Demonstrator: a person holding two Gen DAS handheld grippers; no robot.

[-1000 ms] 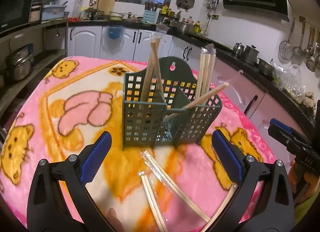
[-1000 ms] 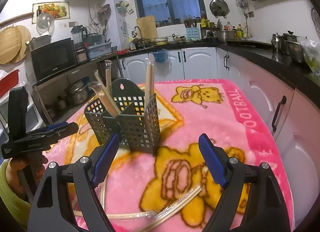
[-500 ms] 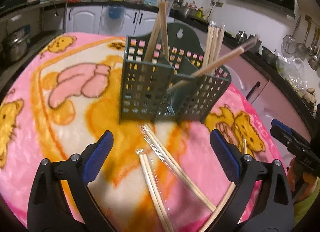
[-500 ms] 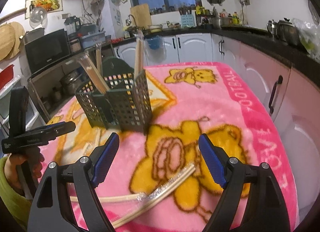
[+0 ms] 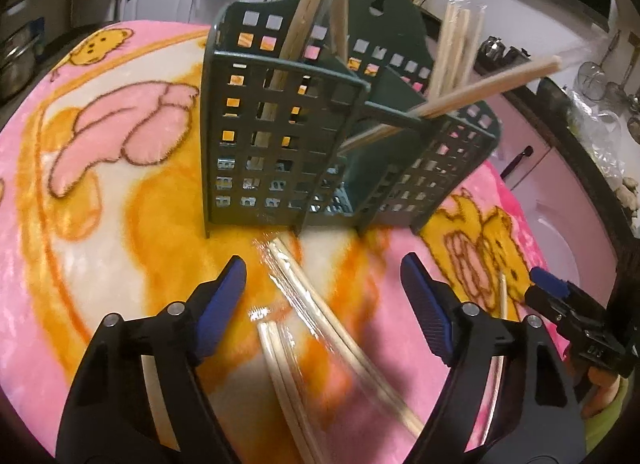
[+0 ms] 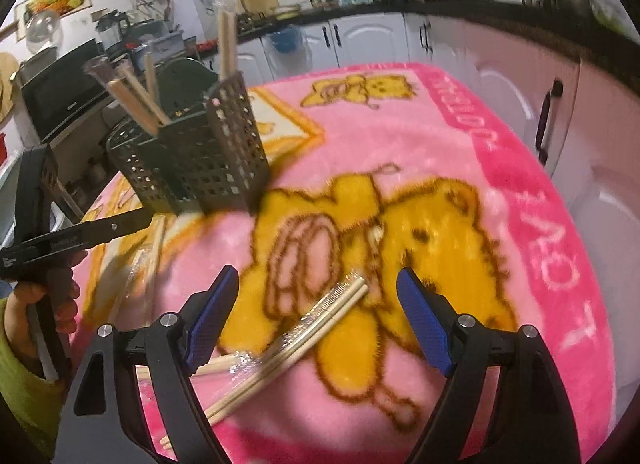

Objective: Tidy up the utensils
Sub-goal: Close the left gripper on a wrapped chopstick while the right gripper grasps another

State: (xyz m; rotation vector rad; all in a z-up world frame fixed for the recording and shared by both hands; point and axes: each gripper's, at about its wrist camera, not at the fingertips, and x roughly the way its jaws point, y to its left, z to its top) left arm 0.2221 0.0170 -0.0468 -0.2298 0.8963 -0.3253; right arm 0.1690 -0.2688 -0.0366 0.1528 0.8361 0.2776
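Note:
A dark green perforated utensil holder (image 5: 328, 136) (image 6: 200, 160) stands on the pink cartoon blanket (image 5: 100, 184) (image 6: 520, 224) with several wooden chopstick pairs upright or leaning in its compartments. Wrapped chopstick pairs (image 5: 320, 312) lie on the blanket in front of it. My left gripper (image 5: 324, 292) hovers over them, its jaws closing; the pairs lie below the gap and the pads do not touch them. My right gripper (image 6: 318, 304) hangs over another wrapped pair (image 6: 316, 324), jaws closing, pads clear of it.
Kitchen counters with white cabinets (image 6: 360, 40) ring the table. A microwave (image 6: 60, 92) sits at the left. The other gripper and the hand holding it show at each view's side (image 5: 576, 328) (image 6: 60, 240). More wrapped chopsticks (image 6: 156, 248) lie near the holder.
Both grippers have sunk toward the blanket and tilted downward. The chopsticks on the blanket now lie between the fingers in each view. Both pairs of jaws have narrowed.

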